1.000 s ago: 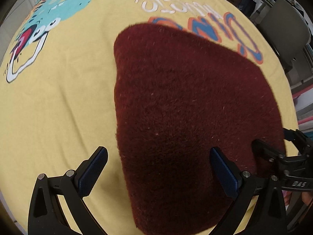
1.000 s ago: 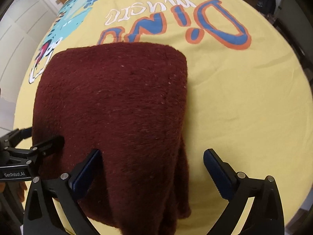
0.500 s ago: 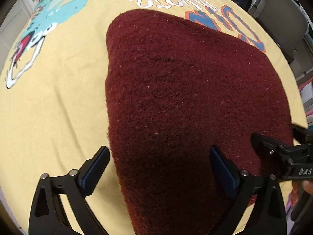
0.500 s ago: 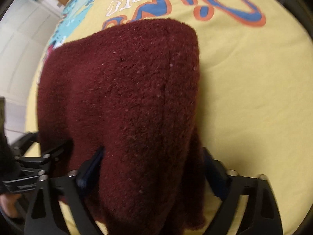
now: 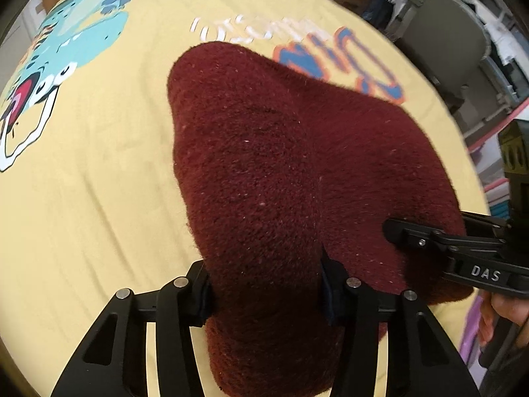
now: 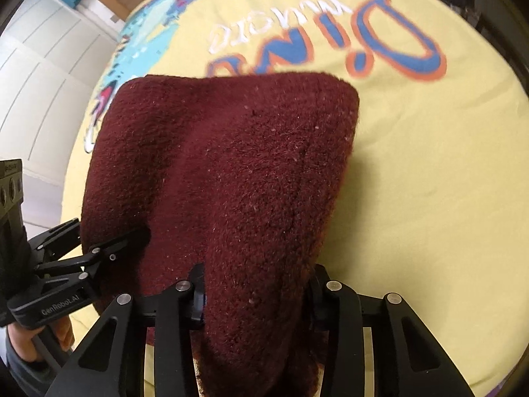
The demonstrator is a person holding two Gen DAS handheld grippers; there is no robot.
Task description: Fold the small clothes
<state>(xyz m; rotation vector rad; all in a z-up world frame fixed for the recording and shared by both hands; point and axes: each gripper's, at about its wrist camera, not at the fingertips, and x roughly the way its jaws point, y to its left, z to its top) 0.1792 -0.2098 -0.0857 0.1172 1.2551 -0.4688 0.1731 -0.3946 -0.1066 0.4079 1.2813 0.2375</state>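
A fuzzy maroon garment (image 5: 281, 165) lies folded on a yellow cloth (image 5: 99, 198) printed with a dinosaur and lettering. My left gripper (image 5: 264, 284) has the garment's near left edge bunched between its pads; its jaws are closing and squeeze the fabric. My right gripper (image 6: 256, 291) pinches the near right edge of the garment (image 6: 231, 165) the same way, jaws closing. The near edge is raised off the cloth (image 6: 429, 198). Each view shows the other gripper's fingers (image 5: 416, 236) (image 6: 109, 248) against the fabric at the side.
A grey chair (image 5: 443, 49) stands beyond the table's far right edge. White cabinet doors (image 6: 39, 76) are off to the left. A person's hand (image 5: 502, 311) holds the right gripper, another hand (image 6: 20, 340) the left one.
Both grippers went from wide open over the garment's near edge to narrowed onto it. The fabric is now bunched between the pads and raised a little.
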